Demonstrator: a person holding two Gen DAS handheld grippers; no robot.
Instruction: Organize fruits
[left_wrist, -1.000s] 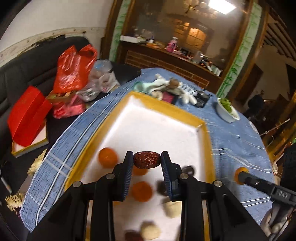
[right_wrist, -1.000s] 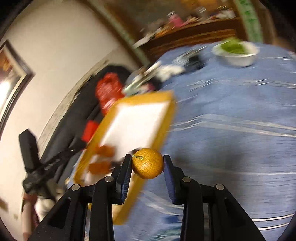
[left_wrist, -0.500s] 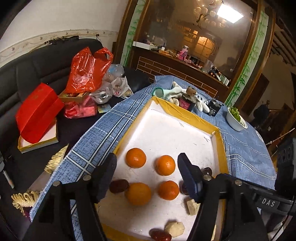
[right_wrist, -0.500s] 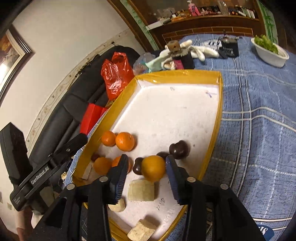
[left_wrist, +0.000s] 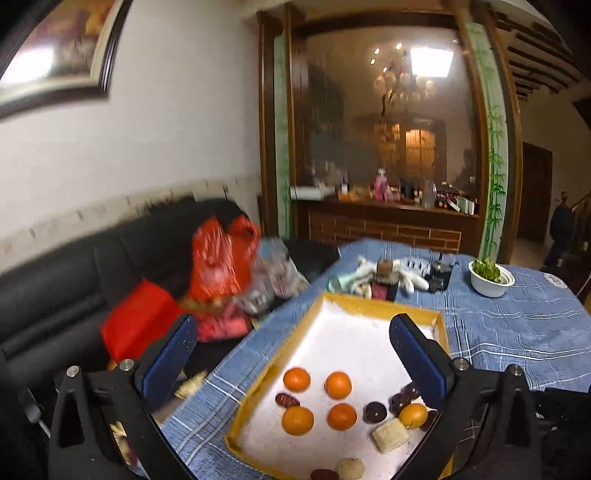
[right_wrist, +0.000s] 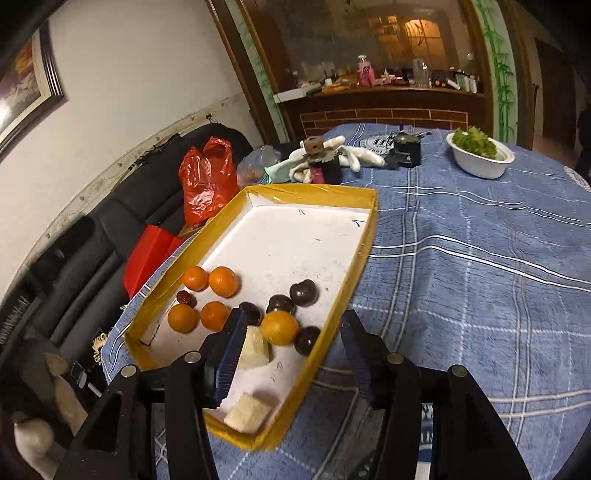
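The yellow-rimmed white tray (left_wrist: 369, 304) (right_wrist: 310, 190) lies on the blue checked tablecloth. It holds several oranges (left_wrist: 296, 379) (right_wrist: 223, 281) in a square, a red date (left_wrist: 287, 399) (right_wrist: 185, 298) among them, and dark round fruits (right_wrist: 303, 292). There are also pale chunks (right_wrist: 255, 347). My left gripper (left_wrist: 293, 325) hangs above the tray's near end, its jaws opening wide and empty. My right gripper (right_wrist: 293, 315) hovers over the tray's near right corner with its jaws opening. A yellower orange (right_wrist: 279, 327) (left_wrist: 413, 415) rests on the tray floor between them, clear of both pads.
A white bowl of greens (right_wrist: 480, 157) (left_wrist: 489, 277) stands far right. White gloves and a small jar (right_wrist: 321, 158) sit beyond the tray's far end. A red plastic bag (right_wrist: 207, 181) and a red box (right_wrist: 151, 251) lie on the black sofa at left.
The left gripper let the red date go beside the oranges, opened wide, then rose and tipped upward. The right gripper carried its orange over the tray, set it among the dark fruits and opened.
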